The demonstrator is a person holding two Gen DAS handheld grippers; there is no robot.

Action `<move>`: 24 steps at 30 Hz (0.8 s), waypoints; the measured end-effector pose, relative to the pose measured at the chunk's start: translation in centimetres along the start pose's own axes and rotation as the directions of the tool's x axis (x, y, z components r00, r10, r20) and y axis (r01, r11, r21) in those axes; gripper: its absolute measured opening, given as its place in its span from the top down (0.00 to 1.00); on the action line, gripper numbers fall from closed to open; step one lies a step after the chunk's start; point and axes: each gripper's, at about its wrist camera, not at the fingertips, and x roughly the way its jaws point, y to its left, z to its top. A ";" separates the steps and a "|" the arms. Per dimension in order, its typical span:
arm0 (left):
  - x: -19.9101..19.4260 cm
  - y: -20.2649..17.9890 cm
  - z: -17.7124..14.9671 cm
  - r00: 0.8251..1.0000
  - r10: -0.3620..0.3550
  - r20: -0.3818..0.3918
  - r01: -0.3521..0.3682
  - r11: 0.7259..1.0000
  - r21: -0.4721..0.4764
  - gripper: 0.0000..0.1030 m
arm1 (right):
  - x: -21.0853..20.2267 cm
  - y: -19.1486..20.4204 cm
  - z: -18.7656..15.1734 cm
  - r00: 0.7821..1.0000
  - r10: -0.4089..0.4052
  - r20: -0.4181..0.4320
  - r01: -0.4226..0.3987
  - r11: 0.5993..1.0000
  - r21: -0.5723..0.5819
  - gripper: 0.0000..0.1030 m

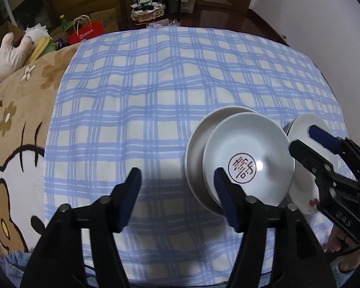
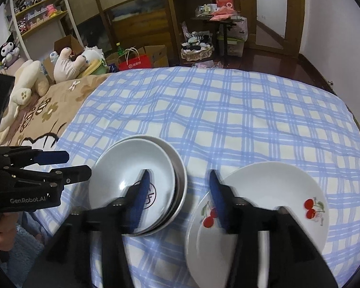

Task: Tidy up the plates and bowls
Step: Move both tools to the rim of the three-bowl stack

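Dim room, white walls (image 2: 336, 24), dark glossy wood floor (image 2: 276, 62), toy-filled shelves (image 2: 38, 7), perhaps a doorway (image 2: 268, 12)

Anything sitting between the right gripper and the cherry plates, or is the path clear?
Nothing visible is in the way. The right gripper hangs open above the gap between the stacked bowls and the cherry plates, its right finger already over the plates, with only checked cloth below.

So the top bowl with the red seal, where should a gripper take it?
Take the top bowl by its thin rim on the near-left side, one finger inside and one outside. It sits nested, shifted right in the bowl below, and the cherry plates crowd its other side.
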 end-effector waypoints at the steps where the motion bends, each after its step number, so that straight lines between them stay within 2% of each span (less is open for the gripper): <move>1: 0.0 0.2 0.1 1.000 -0.005 -0.001 0.005 1.000 -0.011 0.32 | -0.2 -0.1 0.0 1.000 -0.018 0.013 0.018 1.000 0.002 0.28; 2: 0.0 0.4 0.2 1.000 -0.007 0.000 0.007 1.000 -0.016 0.31 | -0.2 -0.3 0.1 0.999 -0.032 0.018 0.031 0.999 0.005 0.26; 6: -0.3 1.3 0.6 1.000 0.019 0.009 -0.018 1.000 -0.023 0.27 | -0.2 -0.8 0.1 0.998 -0.055 0.032 0.054 0.998 0.019 0.00; 11: 0.0 2.4 0.8 1.000 -0.003 -0.002 0.003 0.998 -0.068 0.15 | 0.0 -1.8 0.2 0.999 -0.033 0.012 0.033 0.998 0.054 0.00; 17: 0.9 2.9 1.0 1.000 0.002 -0.028 -0.004 0.996 -0.089 0.14 | 0.3 -2.4 -0.1 0.995 -0.103 -0.011 0.104 0.994 0.042 0.00; 24: 2.0 3.3 1.4 0.996 -0.007 -0.089 -0.001 0.995 -0.095 0.13 | 0.6 -3.3 -0.3 0.992 -0.115 -0.049 0.118 0.990 0.072 0.00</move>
